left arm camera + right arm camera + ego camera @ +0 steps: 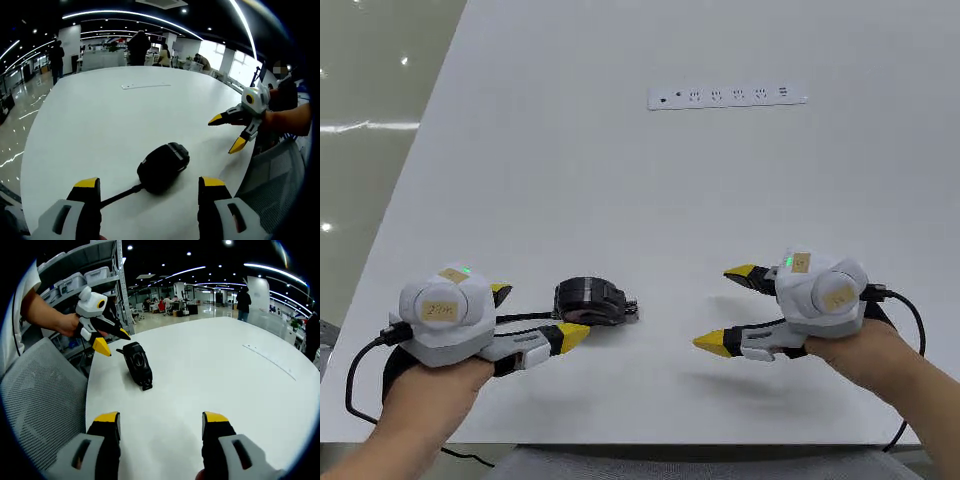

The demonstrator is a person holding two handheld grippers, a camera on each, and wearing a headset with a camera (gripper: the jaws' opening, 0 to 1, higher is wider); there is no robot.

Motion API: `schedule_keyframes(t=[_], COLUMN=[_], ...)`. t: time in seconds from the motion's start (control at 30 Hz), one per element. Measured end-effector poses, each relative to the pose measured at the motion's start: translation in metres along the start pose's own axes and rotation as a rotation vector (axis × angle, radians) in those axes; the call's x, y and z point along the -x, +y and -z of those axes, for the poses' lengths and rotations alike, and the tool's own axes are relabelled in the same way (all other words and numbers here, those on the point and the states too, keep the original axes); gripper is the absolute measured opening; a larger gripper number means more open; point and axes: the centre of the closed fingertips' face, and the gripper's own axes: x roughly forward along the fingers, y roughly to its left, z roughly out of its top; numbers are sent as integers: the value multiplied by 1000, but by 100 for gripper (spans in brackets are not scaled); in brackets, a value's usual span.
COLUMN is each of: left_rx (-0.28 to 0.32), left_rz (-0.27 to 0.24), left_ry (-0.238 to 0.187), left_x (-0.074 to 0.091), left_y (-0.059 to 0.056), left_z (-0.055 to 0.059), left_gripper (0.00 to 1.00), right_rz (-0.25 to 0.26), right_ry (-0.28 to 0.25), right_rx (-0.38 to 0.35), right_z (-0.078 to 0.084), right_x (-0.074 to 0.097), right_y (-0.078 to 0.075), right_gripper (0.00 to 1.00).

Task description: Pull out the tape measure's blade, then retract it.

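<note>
Tape measure (588, 298) lies on the white surface (620, 150) near its 6 o'clock edge, long axis 9-to-3 in the head view. The left hand-held gripper (540, 312), jaws wide and empty, is nearer, with it just ahead at 12 o'clock. The right hand-held gripper (718, 307), equally spread and empty, stands apart at 3 o'clock. Open room extends toward 12.

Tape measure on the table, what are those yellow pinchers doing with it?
A person holds two grippers over a white table. The black tape measure lies just ahead of the left gripper, whose jaws are open. The right gripper is open too, off to the side. Neither touches it yet.
</note>
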Motion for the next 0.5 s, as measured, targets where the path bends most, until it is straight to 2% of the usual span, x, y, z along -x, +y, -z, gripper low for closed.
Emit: schedule_keyframes(t=[0.33, 0.5], left_rx=[-55, -54], left_rz=[36, 52], left_ry=[-2, -5], left_x=[9, 13], left_y=[0, 1], left_z=[-1, -1], left_gripper=[80, 81], right_rz=[45, 55], right_ry=[4, 23], right_rx=[-18, -26], right_z=[7, 16], right_x=[19, 29], right_y=[-4, -5], right_gripper=[71, 73])
